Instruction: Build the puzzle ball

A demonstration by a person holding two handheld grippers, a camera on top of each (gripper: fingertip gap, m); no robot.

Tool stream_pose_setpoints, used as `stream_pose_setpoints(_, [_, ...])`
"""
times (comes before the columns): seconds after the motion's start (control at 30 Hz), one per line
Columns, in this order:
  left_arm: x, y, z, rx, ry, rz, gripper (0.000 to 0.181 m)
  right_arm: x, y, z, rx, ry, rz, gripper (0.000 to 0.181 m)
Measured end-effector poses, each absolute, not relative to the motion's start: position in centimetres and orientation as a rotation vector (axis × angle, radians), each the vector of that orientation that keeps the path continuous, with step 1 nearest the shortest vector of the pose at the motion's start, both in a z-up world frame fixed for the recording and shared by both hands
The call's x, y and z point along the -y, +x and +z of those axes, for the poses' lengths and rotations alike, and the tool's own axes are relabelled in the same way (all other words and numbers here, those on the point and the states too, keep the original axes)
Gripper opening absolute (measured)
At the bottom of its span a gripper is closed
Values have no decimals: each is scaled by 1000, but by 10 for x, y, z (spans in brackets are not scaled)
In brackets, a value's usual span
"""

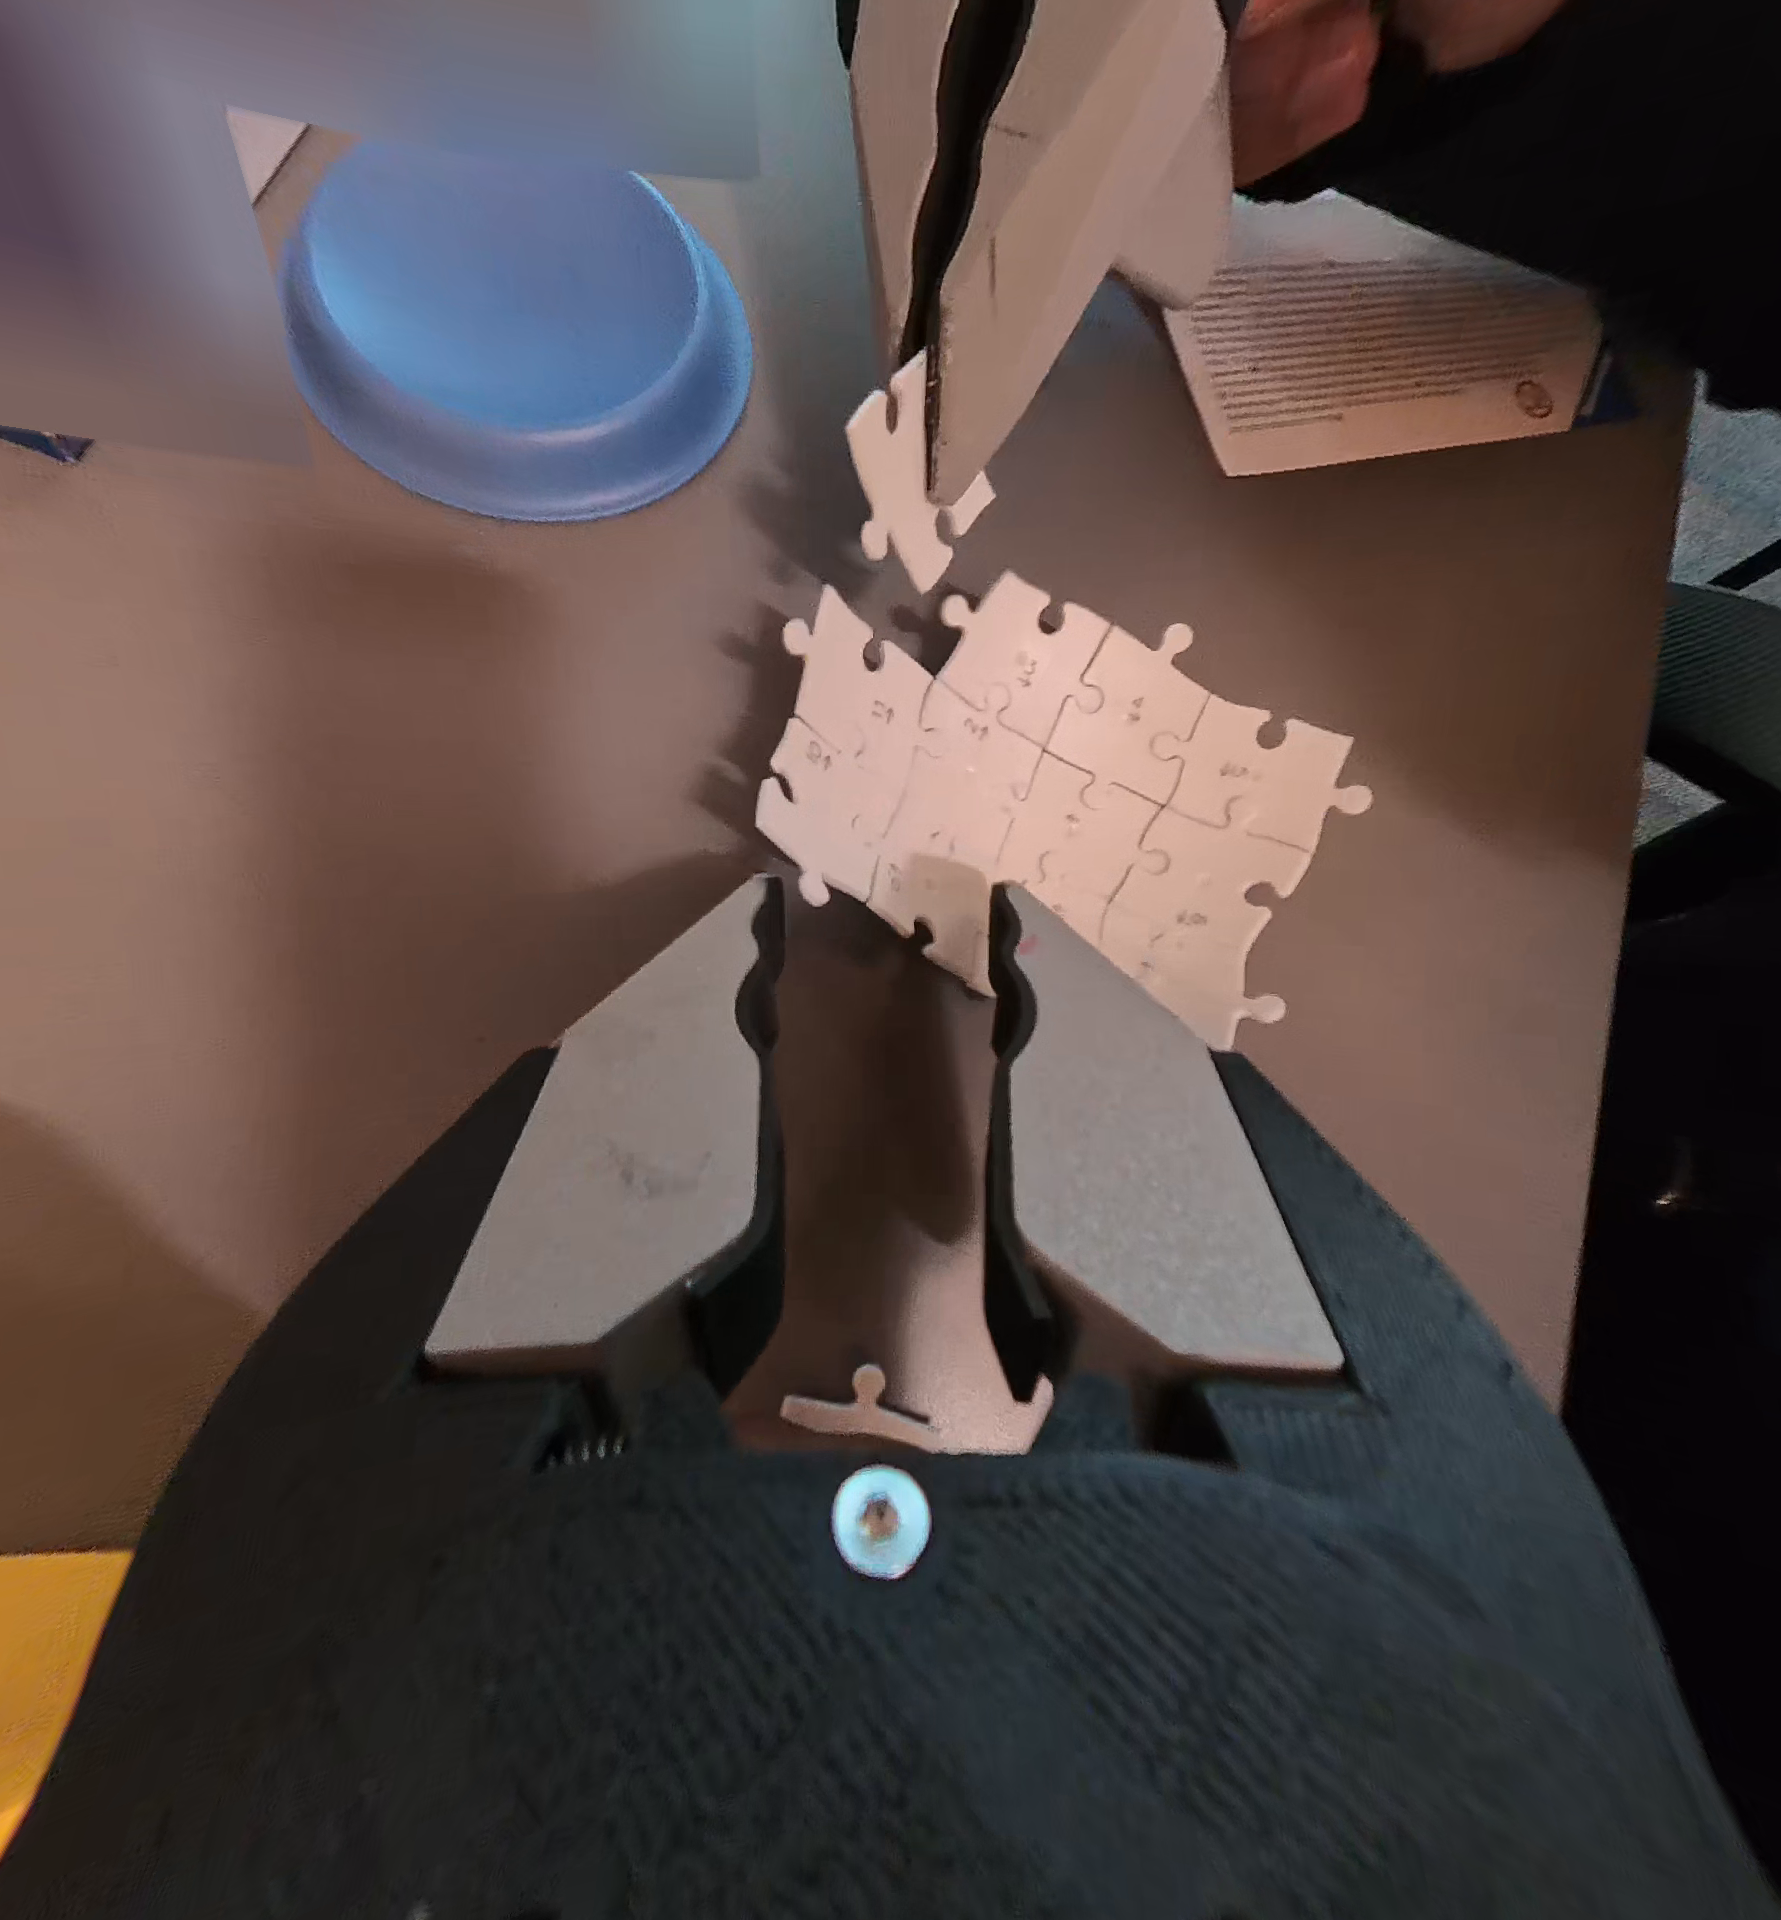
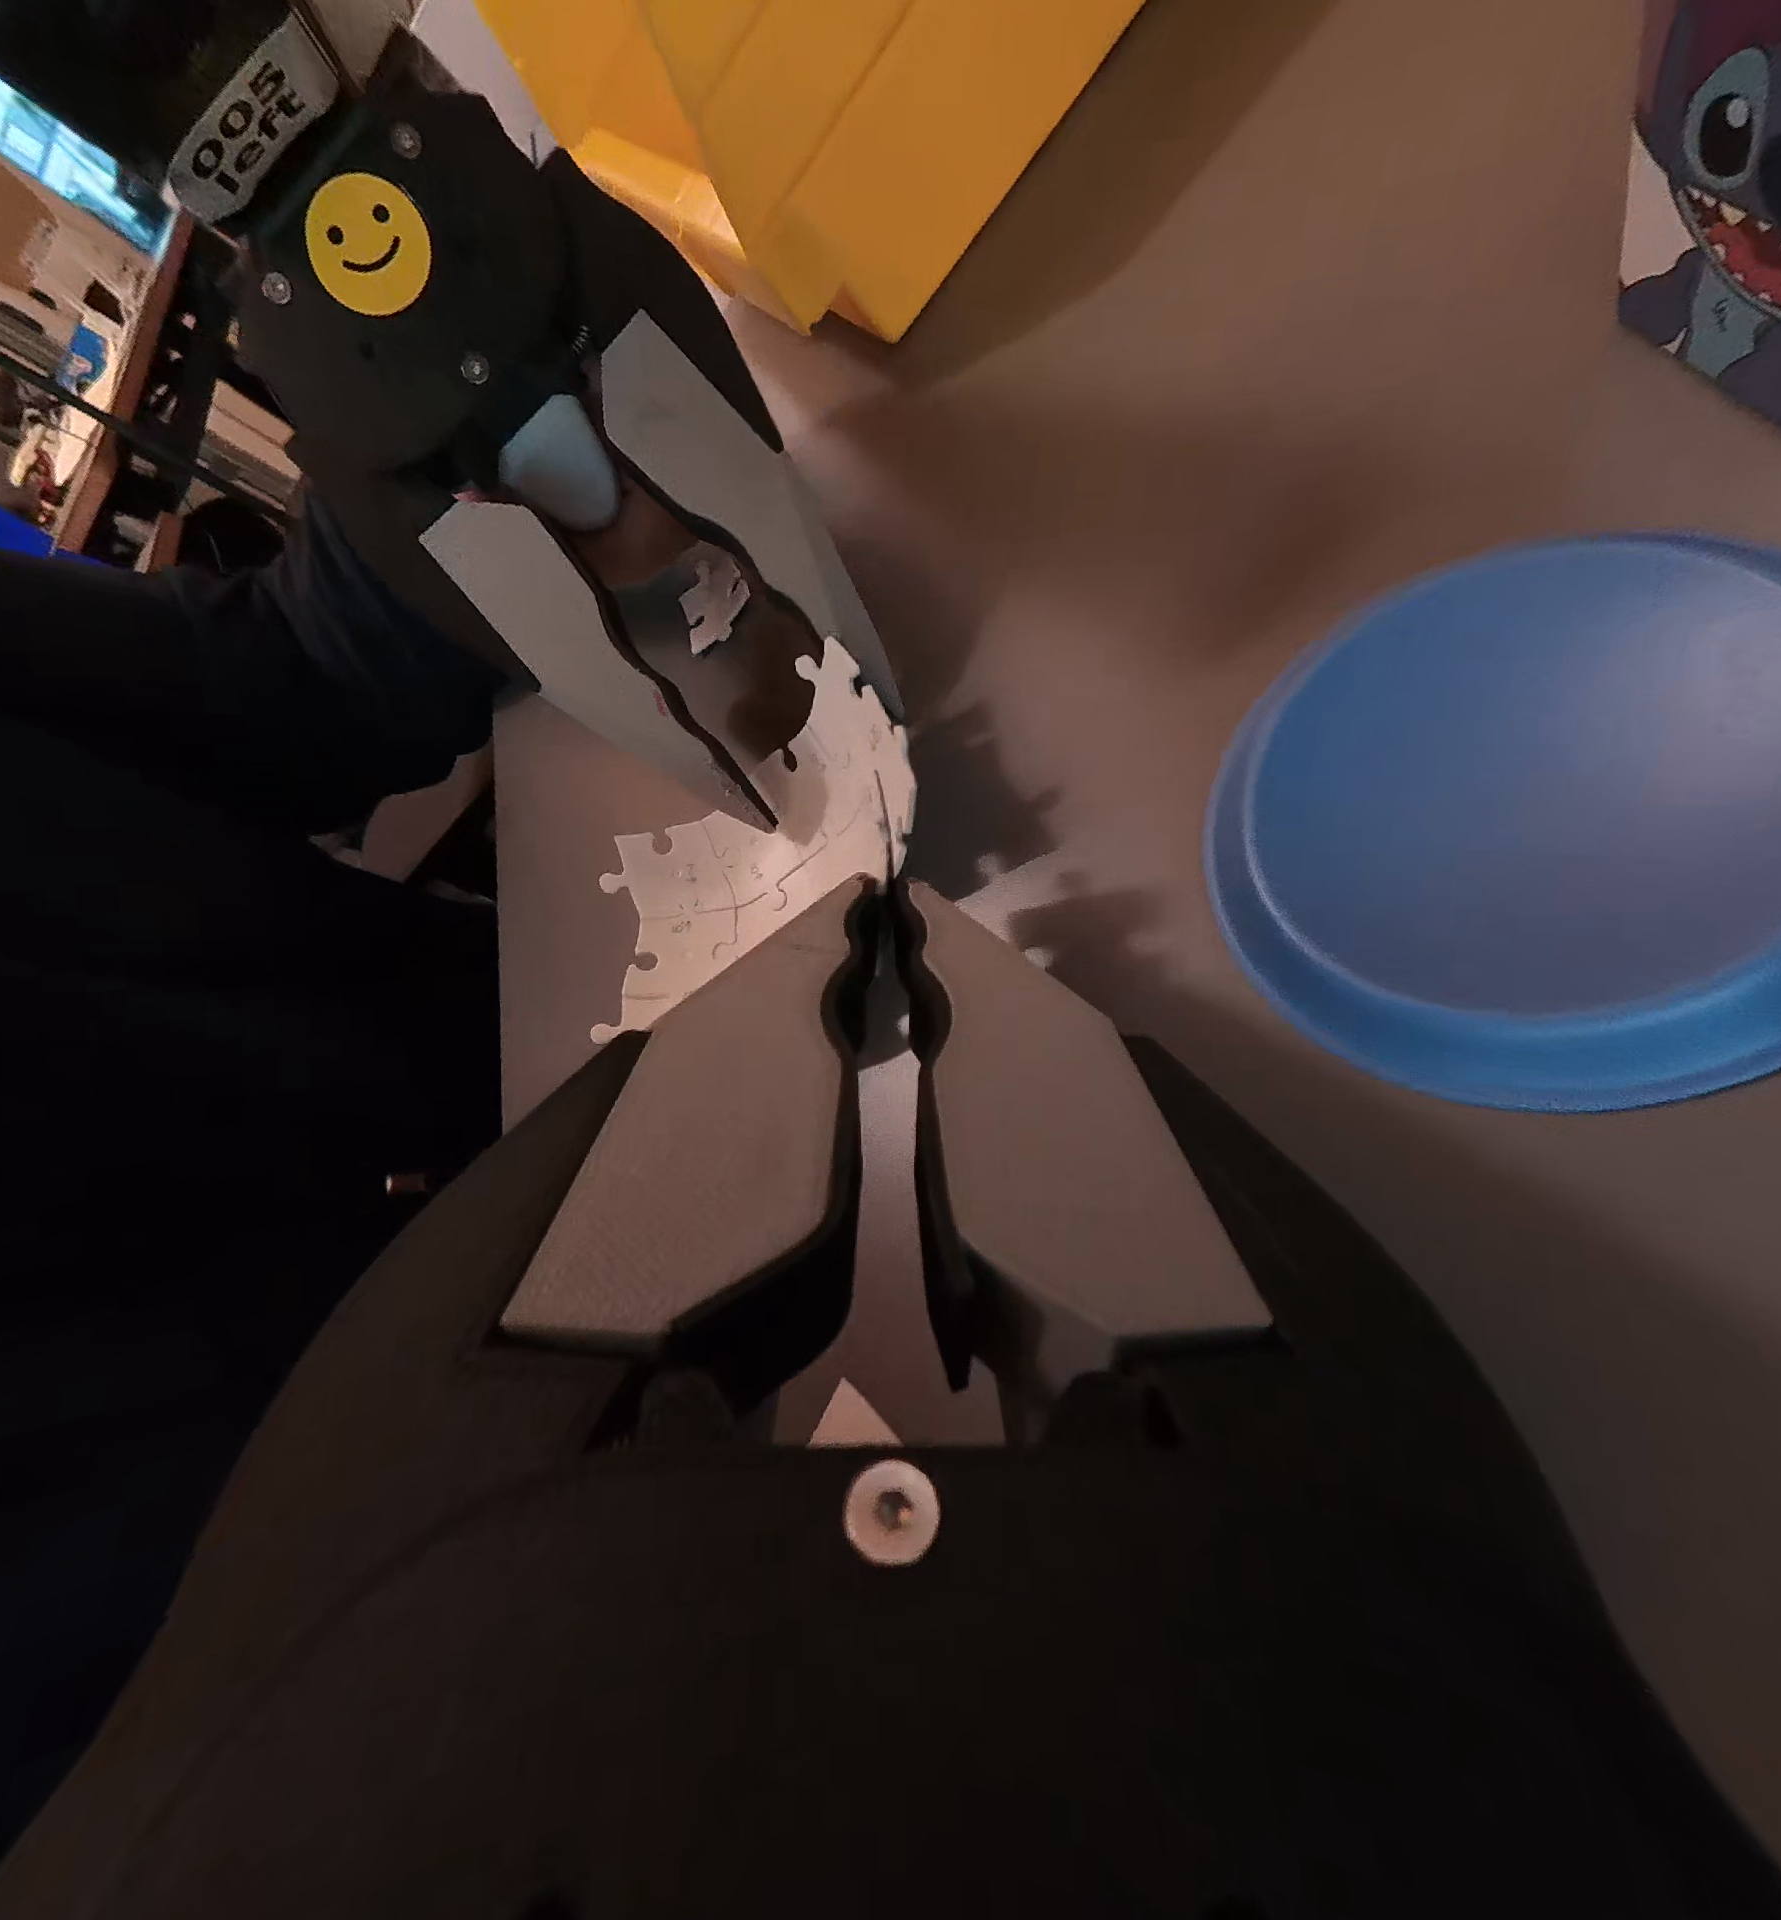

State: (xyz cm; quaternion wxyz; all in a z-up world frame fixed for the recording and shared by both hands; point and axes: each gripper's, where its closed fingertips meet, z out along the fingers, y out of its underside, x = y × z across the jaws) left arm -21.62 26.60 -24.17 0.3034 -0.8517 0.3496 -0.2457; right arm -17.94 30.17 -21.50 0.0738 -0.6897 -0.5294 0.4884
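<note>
Left claw (image 1: 886, 925) is parted, its tips resting at the near edge of the joined white panel (image 1: 1062, 790), which is steadied on the brown tabletop (image 1: 294, 790). Just beyond, the right claw (image 1: 933, 457) is clenched on a loose piece (image 1: 901, 488), held above the panel's notch; tabs are best aligned before pressing. A blue dish (image 1: 512, 343) and a printed sheet (image 1: 1385, 353) lie farther off.

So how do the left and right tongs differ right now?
The left tongs are open, their tips at the near edge of the joined puzzle sheet. The right tongs are shut on a single loose piece, held above the sheet's far edge. Both point toward the same sheet.
</note>
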Motion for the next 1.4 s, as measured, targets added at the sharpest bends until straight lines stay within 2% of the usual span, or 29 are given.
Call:
stream_pose_setpoints(0.53, [-270, -217, -241, -871, -2244, -659, 38, -295, -178, -215, 1628, -2115, 1470, 0])
stream_pose_setpoints(1.0, [-268, -209, -239, -816, -2240, -778, 15, -292, -179, -213, 1679, -2235, 1475, 0])
stream_pose_setpoints(1.4, [-265, -208, -241, -842, -2247, -778, 19, -286, -178, -208, 1653, -2290, 1627, 0])
